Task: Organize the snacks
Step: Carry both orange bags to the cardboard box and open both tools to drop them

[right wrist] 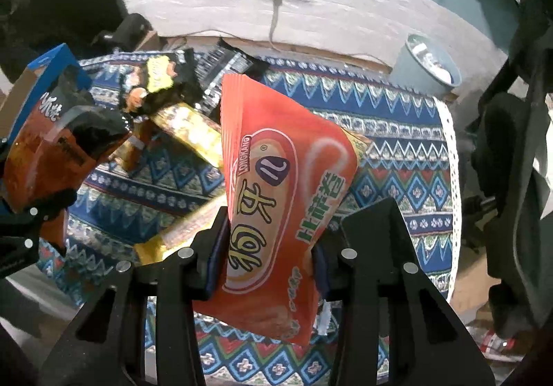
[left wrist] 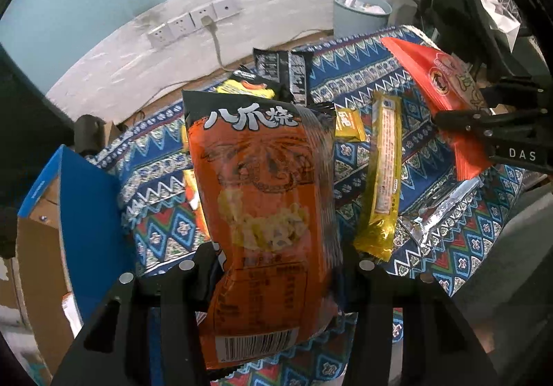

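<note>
Gripping: left tool (left wrist: 276,265) clamps orange-black bag (left wrist: 262,213), right tool (right wrist: 266,247) red-orange bag (right wrist: 283,185); both lengthwise upright.

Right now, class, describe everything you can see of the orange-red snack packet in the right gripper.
The orange-red snack packet is a glossy plastic pouch with crimped ends, a white-edged oval logo, yellow characters and green lettering. It looks sealed and tilts upright, lifted above the patterned tablecloth. The right gripper clamps its lower half between both pads; nothing else visibly touches it.
</note>
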A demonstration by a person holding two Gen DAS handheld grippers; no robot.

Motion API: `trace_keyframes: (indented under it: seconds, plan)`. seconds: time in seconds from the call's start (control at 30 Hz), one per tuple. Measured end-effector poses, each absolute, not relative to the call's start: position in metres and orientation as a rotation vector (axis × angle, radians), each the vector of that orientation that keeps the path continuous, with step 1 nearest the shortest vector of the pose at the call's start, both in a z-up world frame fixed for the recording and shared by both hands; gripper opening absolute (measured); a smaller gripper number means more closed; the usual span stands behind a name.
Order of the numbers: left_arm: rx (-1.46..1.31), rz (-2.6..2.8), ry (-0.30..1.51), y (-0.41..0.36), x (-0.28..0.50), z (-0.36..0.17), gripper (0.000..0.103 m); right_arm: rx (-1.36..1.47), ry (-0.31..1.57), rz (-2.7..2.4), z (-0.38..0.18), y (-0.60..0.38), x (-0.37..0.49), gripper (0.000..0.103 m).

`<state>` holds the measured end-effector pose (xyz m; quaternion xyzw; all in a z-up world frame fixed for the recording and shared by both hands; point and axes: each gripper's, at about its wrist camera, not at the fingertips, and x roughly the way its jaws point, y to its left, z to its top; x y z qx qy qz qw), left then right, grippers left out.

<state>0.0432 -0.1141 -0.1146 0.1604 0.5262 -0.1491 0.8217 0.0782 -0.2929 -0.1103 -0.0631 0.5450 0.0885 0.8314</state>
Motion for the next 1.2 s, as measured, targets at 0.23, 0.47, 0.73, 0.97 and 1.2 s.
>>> trace_keyframes:
  seconds: [0.23, 0.47, 0.73, 0.97, 1.2]
  plan:
    - [0.309, -0.296, 1.102, -0.096, 0.039, -0.098, 0.05, -0.143, 1.126, 0.234, -0.097, -0.275, 0.081, 0.04]
    - [0.284, -0.244, 1.066, -0.068, 0.036, -0.079, 0.05, -0.165, 1.102, 0.281, -0.083, -0.248, 0.083, 0.04]
    - [0.243, -0.198, 1.036, -0.033, 0.03, -0.062, 0.05, -0.195, 1.076, 0.344, -0.068, -0.209, 0.086, 0.04]
    - [0.194, -0.149, 1.024, 0.003, 0.025, -0.055, 0.05, -0.22, 1.065, 0.407, -0.058, -0.172, 0.089, 0.04]
    - [0.141, -0.105, 1.004, 0.036, 0.019, -0.046, 0.05, -0.242, 1.041, 0.473, -0.046, -0.127, 0.093, 0.04]
